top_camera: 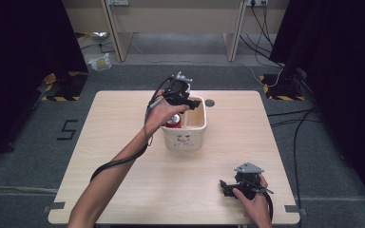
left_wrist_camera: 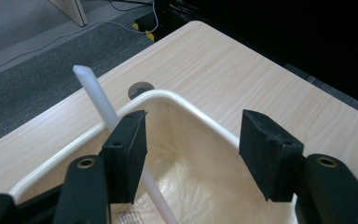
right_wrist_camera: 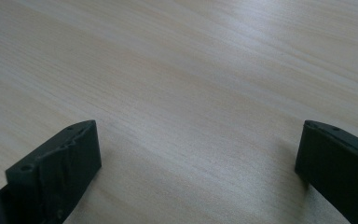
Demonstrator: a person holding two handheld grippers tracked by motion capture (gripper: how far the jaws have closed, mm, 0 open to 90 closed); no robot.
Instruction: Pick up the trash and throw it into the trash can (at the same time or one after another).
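High view: light wood counter (top_camera: 123, 156), a small cream bin (top_camera: 192, 135) near its middle toward the far side, with a face print on the front wall. A red can (top_camera: 173, 120) sits in the bin's left part. The left gripper (top_camera: 183, 95) hangs over the bin's far-left rim, held by the left hand (top_camera: 160, 115), its cable looping down along the forearm. The right gripper (top_camera: 230, 186) lies low at the near right of the counter, in the right hand (top_camera: 253, 199), well apart from the bin, grey plate on top. Grey floor around, cables at right, yellow-black tape at the far corners.

Left gripper view: fingers (left_wrist_camera: 126, 154) spread wide, holding nothing, above the bin's open mouth. White rim (left_wrist_camera: 177, 100) curves between them; a thin plastic liner (left_wrist_camera: 186, 186) shows inside. A white straw (left_wrist_camera: 98, 98) leans up out of the bin, passing just beside or behind the left finger; cannot tell whether it touches. A round hole (left_wrist_camera: 140, 88) in the counter lies just beyond the rim.

Right gripper view: fingers (right_wrist_camera: 70, 158) wide apart, nothing between them, close over bare counter wood (right_wrist_camera: 191, 93).
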